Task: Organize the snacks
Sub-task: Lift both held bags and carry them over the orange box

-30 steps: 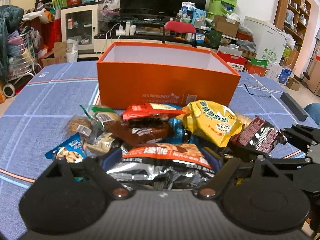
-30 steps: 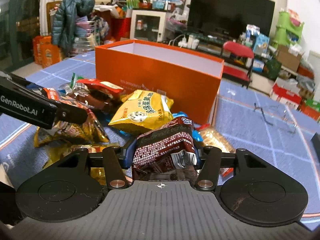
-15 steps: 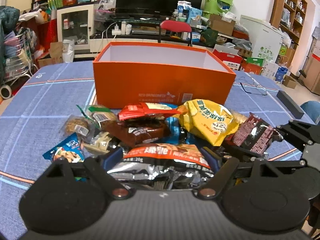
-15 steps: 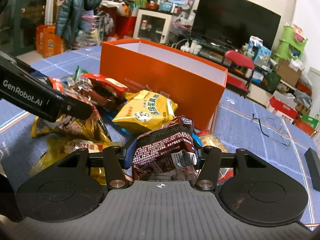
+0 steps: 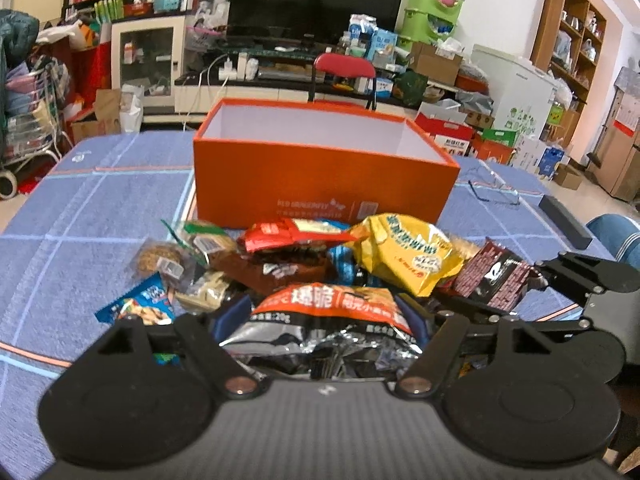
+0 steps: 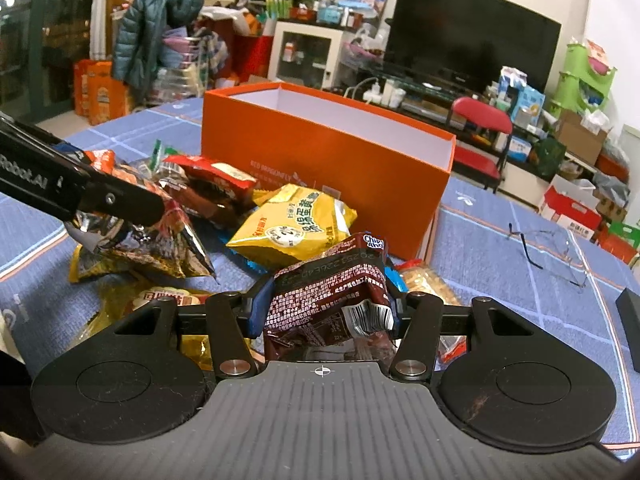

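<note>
— Two packets are off the blue tablecloth (image 5: pixel 100 208), right?
— Yes. The left gripper (image 5: pixel 324 320) has just been closing its jaws, and the orange-and-silver snack bag (image 5: pixel 320 320) sits pinched between them, lifted above the snack pile (image 5: pixel 280 256).
— And the other side?
— The right gripper (image 6: pixel 320 308) is clamped on the dark red snack packet (image 6: pixel 328 296), crumpling it.
— Where is the orange box (image 6: pixel 320 168)?
— Behind the pile, open, its white inside showing.
</note>
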